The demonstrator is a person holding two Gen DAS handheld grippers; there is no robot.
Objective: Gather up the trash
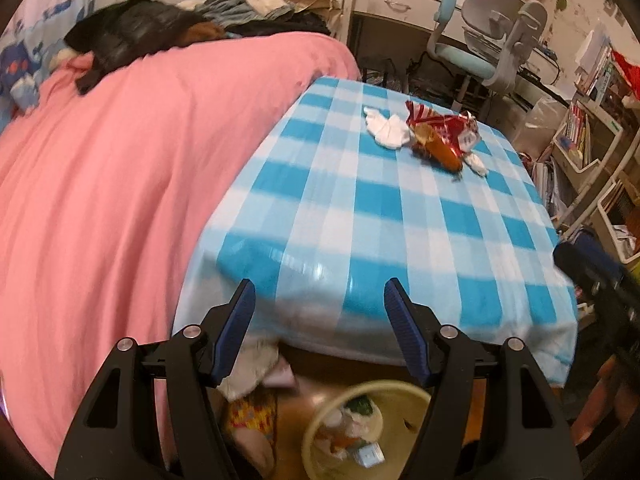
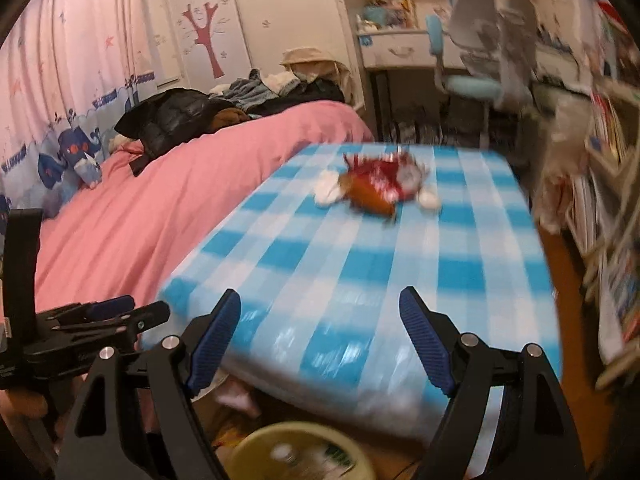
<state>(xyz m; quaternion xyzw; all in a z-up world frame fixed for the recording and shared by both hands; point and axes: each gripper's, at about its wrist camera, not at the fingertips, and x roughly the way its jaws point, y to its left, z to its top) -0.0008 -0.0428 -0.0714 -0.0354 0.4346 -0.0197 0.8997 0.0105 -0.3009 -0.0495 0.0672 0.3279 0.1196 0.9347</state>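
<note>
A pile of trash lies far out on the blue-and-white checked table [image 1: 360,208]: a crumpled red wrapper [image 1: 440,126], an orange-brown packet [image 1: 440,152] under it and white tissues [image 1: 388,130]. In the right wrist view the same pile [image 2: 380,184] is blurred. My left gripper [image 1: 320,294] hovers open over the table's near edge, nothing between its fingers. My right gripper [image 2: 320,304] is open too and empty, also at the near edge. Below both stands a pale yellow bin [image 1: 320,412] with rubbish inside, seen also as the bin [image 2: 256,440] in the right wrist view.
A pink-covered bed [image 1: 120,168] runs along the table's left side with dark clothes [image 1: 132,36] heaped on it. A desk chair [image 1: 488,36] and crowded bookshelves [image 1: 592,128] stand beyond and to the right. The left gripper's body [image 2: 80,328] shows at the lower left.
</note>
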